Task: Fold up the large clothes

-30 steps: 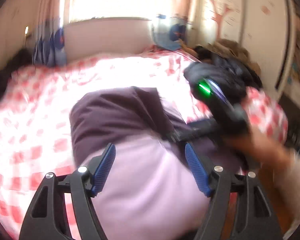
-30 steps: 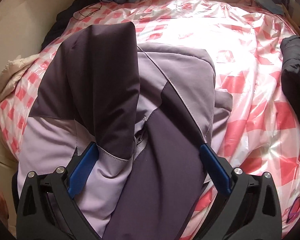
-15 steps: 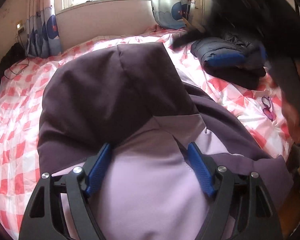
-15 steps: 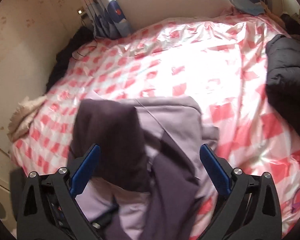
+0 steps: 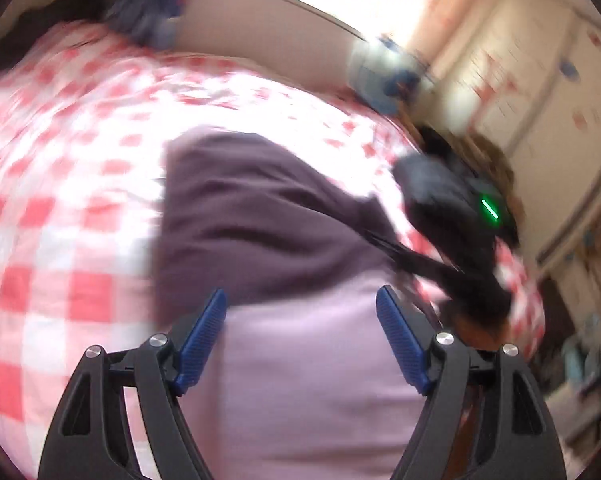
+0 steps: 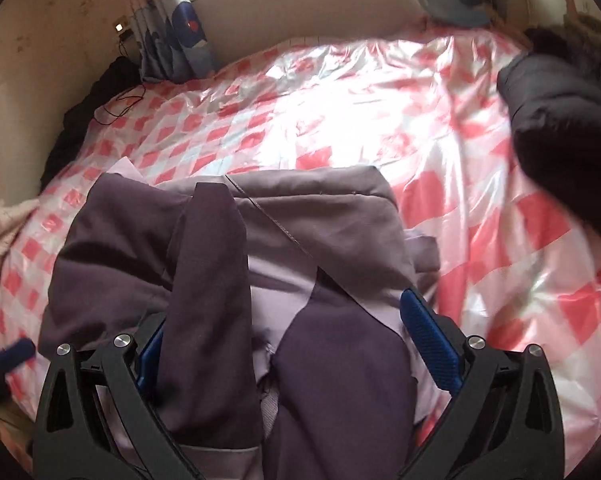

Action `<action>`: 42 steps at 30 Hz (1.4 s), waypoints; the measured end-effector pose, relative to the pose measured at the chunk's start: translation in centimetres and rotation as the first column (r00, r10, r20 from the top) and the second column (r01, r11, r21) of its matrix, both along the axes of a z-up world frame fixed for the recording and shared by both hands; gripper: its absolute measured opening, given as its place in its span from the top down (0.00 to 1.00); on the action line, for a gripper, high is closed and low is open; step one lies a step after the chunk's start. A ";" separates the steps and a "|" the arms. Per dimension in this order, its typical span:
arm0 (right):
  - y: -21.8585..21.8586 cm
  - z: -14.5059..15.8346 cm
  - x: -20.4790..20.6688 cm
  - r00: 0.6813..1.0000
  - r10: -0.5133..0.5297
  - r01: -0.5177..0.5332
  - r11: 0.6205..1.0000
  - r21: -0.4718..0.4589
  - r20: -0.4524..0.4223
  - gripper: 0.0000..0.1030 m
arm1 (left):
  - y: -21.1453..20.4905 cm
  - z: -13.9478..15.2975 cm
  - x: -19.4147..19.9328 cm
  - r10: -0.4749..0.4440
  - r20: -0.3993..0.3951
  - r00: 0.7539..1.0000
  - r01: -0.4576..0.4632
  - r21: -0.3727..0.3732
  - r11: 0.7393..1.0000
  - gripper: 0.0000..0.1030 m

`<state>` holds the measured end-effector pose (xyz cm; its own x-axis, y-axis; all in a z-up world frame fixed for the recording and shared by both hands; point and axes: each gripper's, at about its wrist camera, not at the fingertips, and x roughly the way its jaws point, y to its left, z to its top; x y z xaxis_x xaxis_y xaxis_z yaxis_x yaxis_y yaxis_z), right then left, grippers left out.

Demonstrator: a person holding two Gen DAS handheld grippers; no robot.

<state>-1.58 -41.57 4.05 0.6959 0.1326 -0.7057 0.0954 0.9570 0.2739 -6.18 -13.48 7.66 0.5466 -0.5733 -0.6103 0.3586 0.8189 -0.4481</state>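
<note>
On the far left, the bed (image 6: 340, 92) has a shiny pink and white checked cover. A dark pile of clothes (image 6: 76, 124) lies at its far left edge, well away from the fingers.

The big purple jacket (image 6: 312, 232) lies on the near part of the bed, right in front of both tools. It is partly folded, with a dark sleeve (image 6: 208, 280) laid over the front.

The left gripper (image 5: 300, 336) hangs just over the light purple part of the jacket (image 5: 300, 380). Its blue fingers (image 5: 198, 340) are apart and opening wider. The cloth is below and between them, but the fingers do not press on it. The view is blurry, so small things are hard to tell.

The right gripper (image 6: 284, 344) is close over the jacket too. Its fingers (image 6: 428, 336) are wide apart. The dark sleeve lies across the left finger and hides most of it, and nothing is pinched.

I think the next fold is about to start. To do it well, each tool should take one edge of the jacket, pinch only the top layers, then lift and carry both sides over together so the fold stays even. The cover looks slippery, so the jacket may slide.

On the far right lies a black puffy coat (image 6: 564, 120), well apart from the fingers.
</note>
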 end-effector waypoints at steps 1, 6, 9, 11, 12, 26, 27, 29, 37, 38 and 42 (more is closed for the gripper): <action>0.2 -0.2 -0.7 1.000 -0.012 0.012 1.000 -0.022 0.012 0.07 | 1.3 -0.7 0.8 0.052 -0.030 0.998 -0.052 -0.001 0.999 0.21; -0.5 -1.0 -3.0 0.989 -0.120 0.123 0.992 -0.027 0.085 0.07 | 3.4 -6.8 5.3 0.030 -0.303 0.952 -0.093 -0.194 0.977 0.10; -1.9 -3.4 -2.0 0.995 -0.100 0.099 0.984 0.149 -0.002 0.06 | -0.1 -7.1 5.2 -0.067 -0.296 0.953 0.014 -0.178 0.984 0.08; -2.1 -3.8 -1.3 0.996 -0.088 0.091 0.977 0.192 -0.024 0.05 | -1.9 -5.7 4.7 -0.103 -0.254 0.962 0.074 -0.120 0.990 0.08; -1.8 -3.8 -1.1 0.996 -0.092 0.094 0.971 0.219 -0.019 0.05 | -2.1 -5.0 4.5 -0.115 -0.229 0.967 0.092 -0.108 0.990 0.08; 15.8 -1.0 8.9 0.989 0.144 -0.136 0.903 0.408 0.010 0.06 | 19.0 -2.5 6.6 0.272 -0.247 0.930 -0.252 0.113 0.961 0.10; 15.2 -1.5 8.9 0.991 0.134 -0.122 0.900 0.418 0.000 0.06 | 19.2 -2.0 6.4 0.286 -0.228 0.931 -0.266 0.114 0.957 0.10; 14.0 -2.8 9.0 0.991 0.131 -0.101 0.894 0.437 -0.038 0.06 | 17.9 0.0 5.9 0.345 -0.101 0.933 -0.326 0.171 0.930 0.10; 11.8 -3.3 8.3 0.997 0.074 -0.053 0.888 0.456 -0.029 0.06 | 4.8 -0.7 5.7 0.087 0.089 0.992 -0.116 0.396 0.911 0.07; 12.1 -4.4 8.9 0.995 0.092 -0.063 0.884 0.463 -0.040 0.06 | 4.5 -1.5 5.9 0.078 0.111 0.991 -0.119 0.445 0.887 0.07; 12.4 -5.8 10.3 0.989 0.126 -0.079 0.884 0.462 -0.072 0.06 | 5.0 -3.2 6.2 0.101 0.111 0.989 -0.139 0.426 0.894 0.07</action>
